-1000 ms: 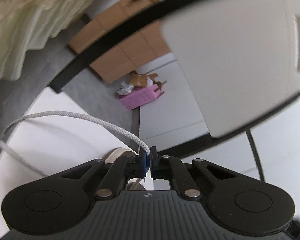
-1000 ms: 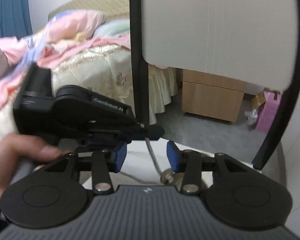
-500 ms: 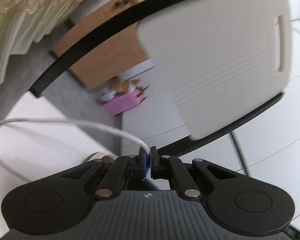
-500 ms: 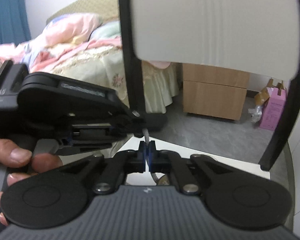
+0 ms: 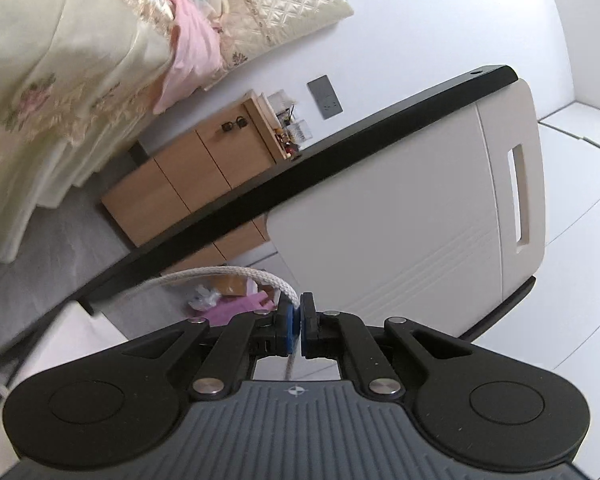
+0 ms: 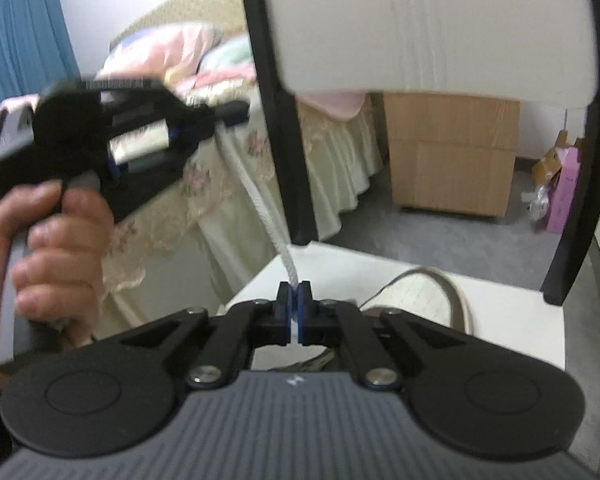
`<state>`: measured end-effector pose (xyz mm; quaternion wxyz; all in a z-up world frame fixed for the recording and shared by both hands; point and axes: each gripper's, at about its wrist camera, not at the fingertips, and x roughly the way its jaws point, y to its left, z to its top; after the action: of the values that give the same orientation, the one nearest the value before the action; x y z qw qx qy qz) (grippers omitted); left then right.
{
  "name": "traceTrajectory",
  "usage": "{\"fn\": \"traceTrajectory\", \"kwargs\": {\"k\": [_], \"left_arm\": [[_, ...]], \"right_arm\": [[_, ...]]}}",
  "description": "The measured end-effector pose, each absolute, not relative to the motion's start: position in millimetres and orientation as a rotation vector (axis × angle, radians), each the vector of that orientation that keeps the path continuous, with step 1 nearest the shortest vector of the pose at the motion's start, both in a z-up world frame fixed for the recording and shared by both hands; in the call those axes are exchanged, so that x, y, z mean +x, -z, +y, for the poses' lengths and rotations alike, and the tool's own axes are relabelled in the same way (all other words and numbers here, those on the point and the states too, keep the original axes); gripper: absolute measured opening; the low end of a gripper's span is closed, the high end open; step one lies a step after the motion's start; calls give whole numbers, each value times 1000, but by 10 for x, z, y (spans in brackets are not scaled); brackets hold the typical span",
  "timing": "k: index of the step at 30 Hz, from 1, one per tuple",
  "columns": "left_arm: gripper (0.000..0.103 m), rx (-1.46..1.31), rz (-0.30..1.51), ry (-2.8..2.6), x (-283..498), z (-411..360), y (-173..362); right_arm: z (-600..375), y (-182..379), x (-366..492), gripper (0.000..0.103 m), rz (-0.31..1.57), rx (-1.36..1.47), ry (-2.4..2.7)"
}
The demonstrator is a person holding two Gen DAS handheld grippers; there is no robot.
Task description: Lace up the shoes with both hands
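Bedroom w/ white table (image 6: 500,320): your left gripper (image 5: 299,316) and right gripper (image 6: 295,312) both clench the lace (image 6: 256,200), taut between them, to hand over. Shoe (image 6: 416,296) lies on table, beside right jaws.

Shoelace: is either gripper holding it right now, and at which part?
Both. The left gripper and the right gripper each pinch the white shoelace along its length, with a taut span between them. Neither grip shows the lace's tip.
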<state>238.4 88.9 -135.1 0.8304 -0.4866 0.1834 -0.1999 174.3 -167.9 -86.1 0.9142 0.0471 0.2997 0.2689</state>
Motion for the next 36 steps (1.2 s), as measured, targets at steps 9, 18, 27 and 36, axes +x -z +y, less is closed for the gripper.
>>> {"fn": "traceTrajectory", "kwargs": {"k": [9,18,27,36], "left_arm": [[4,-916,483,495,2401,634,1460],[4,-755,528,552,2299,437,1442],[4,-790,443,514,2240,822,1402],[4,-898,338,378,2187,1303,1435]], "right_arm": [[-1712,701,1735,44,507,98,-576],[-1543,770,1810,5,478,6,-540],[-1287,941,1575,4,509,-199,-560],[-1423,1014,1583,6,570,-100,-615]]}}
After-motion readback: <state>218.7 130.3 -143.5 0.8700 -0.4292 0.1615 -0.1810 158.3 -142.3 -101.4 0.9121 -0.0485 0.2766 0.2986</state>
